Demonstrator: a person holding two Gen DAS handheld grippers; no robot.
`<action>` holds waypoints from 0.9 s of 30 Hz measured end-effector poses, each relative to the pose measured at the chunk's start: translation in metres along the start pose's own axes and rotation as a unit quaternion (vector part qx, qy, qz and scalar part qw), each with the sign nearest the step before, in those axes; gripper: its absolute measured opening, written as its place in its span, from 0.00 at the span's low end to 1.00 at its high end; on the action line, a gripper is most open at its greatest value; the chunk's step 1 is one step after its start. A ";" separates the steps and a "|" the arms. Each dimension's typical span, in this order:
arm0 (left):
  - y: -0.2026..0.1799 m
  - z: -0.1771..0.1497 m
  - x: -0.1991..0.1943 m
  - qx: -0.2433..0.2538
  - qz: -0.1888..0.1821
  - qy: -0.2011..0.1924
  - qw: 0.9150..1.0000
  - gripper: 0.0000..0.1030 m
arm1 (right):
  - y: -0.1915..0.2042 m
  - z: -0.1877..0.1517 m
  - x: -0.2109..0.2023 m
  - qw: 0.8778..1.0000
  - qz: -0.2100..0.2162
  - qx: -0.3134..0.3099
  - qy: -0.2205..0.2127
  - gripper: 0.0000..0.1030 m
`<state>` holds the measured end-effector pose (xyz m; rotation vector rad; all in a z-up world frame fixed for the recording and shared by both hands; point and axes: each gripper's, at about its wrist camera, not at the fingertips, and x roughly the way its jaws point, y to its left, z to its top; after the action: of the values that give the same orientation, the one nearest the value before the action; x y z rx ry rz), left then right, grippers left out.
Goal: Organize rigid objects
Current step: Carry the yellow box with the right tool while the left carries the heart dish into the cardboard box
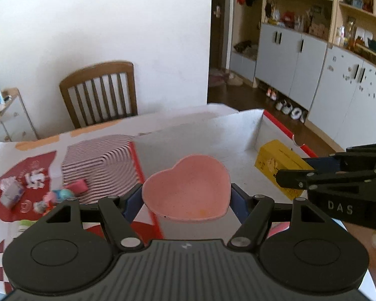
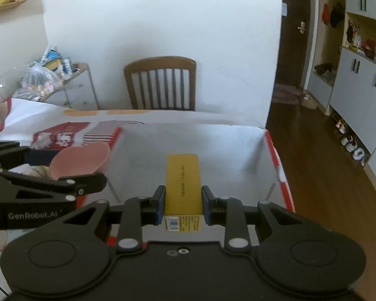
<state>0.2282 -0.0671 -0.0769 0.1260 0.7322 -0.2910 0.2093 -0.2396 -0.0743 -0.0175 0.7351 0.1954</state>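
Pink heart dish (image 1: pixel 188 188) clamped in left tongs (image 1: pixel 186 197); right tongs (image 2: pixel 183 204) grip yellow box (image 2: pixel 183 183) over white tray (image 2: pixel 238 145).

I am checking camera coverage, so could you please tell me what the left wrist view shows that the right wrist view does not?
Only the left wrist view shows the small toys on the red mat and the dish's hollow inside. Only the right wrist view shows the barcode on the yellow box and the bagged clutter by the wall. Both show the pink heart dish, the yellow box, the white bin and the chair.
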 end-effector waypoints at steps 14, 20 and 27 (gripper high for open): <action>-0.033 0.023 0.110 0.051 0.001 0.113 0.992 0.70 | -0.048 -0.003 0.081 0.995 -0.014 -0.008 0.094 0.27; -0.042 0.020 0.146 0.064 -0.005 0.171 0.983 0.70 | -0.046 -0.009 0.104 0.990 -0.005 -0.033 0.141 0.27; -0.041 0.017 0.174 0.051 -0.018 0.237 0.970 0.70 | -0.040 -0.014 0.112 0.985 -0.005 -0.042 0.170 0.27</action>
<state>0.3495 -0.1480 -0.1824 0.2872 1.1945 -0.3374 0.2891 -0.2607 -0.1615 -0.1370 1.0663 0.2170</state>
